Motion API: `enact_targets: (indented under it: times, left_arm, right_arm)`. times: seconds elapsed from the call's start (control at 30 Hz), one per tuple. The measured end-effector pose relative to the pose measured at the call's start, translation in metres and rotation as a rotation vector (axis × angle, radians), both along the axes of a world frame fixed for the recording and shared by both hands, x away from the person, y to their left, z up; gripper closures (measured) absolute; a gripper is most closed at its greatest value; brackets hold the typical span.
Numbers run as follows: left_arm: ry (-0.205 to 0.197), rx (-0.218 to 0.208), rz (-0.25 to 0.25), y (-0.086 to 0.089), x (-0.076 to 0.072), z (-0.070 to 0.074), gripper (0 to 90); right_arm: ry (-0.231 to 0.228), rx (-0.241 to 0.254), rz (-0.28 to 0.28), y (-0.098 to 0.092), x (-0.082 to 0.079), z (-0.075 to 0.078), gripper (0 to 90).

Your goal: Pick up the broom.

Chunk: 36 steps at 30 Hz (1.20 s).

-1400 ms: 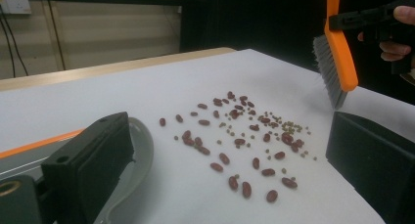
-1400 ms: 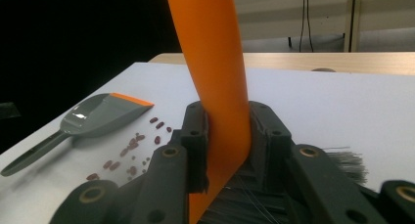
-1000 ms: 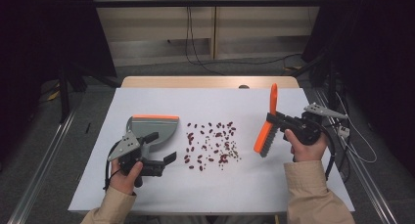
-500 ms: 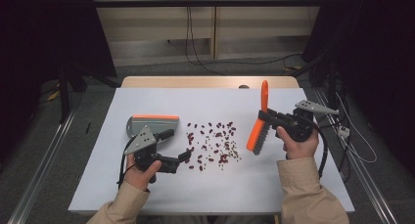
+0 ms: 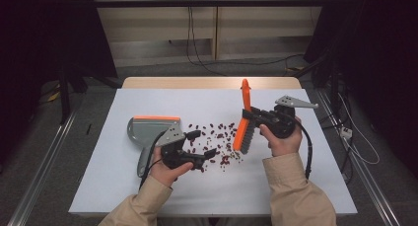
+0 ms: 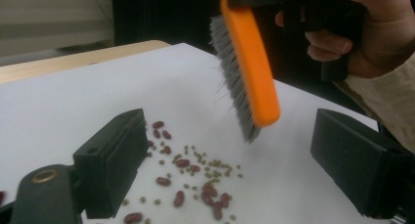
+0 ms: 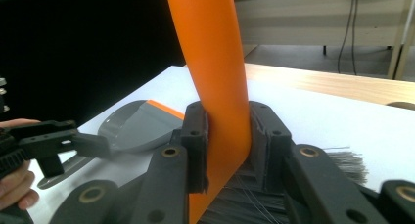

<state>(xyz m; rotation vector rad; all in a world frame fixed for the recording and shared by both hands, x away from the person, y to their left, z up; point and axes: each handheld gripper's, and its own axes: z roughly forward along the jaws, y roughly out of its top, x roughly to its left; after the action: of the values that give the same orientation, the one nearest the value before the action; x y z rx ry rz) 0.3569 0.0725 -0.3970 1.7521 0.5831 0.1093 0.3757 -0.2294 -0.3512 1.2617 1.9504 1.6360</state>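
Right tool (image 5: 252, 118) pinches an orange brush (image 5: 243, 121) over scattered beans (image 5: 219, 139); left tool (image 5: 203, 146), spread and just narrowing on nothing, nears them; dustpan (image 5: 150, 131) empty.

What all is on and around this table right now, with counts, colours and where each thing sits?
brush: one, orange back with grey bristles, held tilted above the right edge of the spill
dustpan: one, grey with an orange lip, lying on the mat left of the spill
beans: many, dark red with some small green ones, scattered mid-mat
mat: one, white, covering most of the table
table: one, light wood, its far edge showing beyond the mat
left gripper: one, black, fingers apart with nothing between them, having just been closing, over the spill's near left side
right gripper: one, black, fingers clamped on the brush
sleeves: two, beige, at the near edge
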Motion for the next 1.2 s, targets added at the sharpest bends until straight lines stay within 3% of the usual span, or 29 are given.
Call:
enact_targets:
  times: [0.23,0.37,0.43,0.67,0.77,0.93,1.03,1.1,1.2]
  left_arm:
    - [0.046,-0.013,0.012,-0.021,0.011,-0.006,24.6]
    - [0.057,0.037,0.034,-0.029,0.014,-0.012,32.7]
    - [0.065,0.039,0.045,-0.03,0.015,-0.014,37.1]
    - [0.08,0.046,0.037,-0.032,0.015,-0.015,66.0]
    - [0.091,0.057,0.062,-0.03,0.015,-0.013,67.6]
    - [0.076,0.054,0.117,-0.023,0.015,-0.009,70.4]
    - [0.067,0.062,0.137,-0.022,0.014,-0.009,70.6]
    - [0.051,0.072,0.152,-0.02,0.014,-0.007,70.6]
    - [0.05,0.073,0.169,-0.016,0.016,-0.007,70.6]
  right_arm:
    - [-0.01,-0.018,0.021,0.023,0.005,0.0,71.1]
    - [-0.015,-0.023,0.039,0.036,0.008,0.0,71.1]
    - [-0.017,-0.038,0.042,0.041,0.008,0.0,71.1]
    - [-0.028,-0.075,0.044,0.056,0.008,0.002,70.9]
    - [-0.032,-0.081,0.043,0.059,0.008,0.002,70.8]
    - [-0.05,-0.058,0.025,0.063,0.007,0.005,70.4]
    - [-0.057,-0.069,0.019,0.067,0.008,0.007,69.7]
    - [-0.072,-0.095,-0.012,0.068,0.009,0.006,53.7]
    - [-0.064,-0.084,-0.028,0.066,0.011,0.004,45.7]
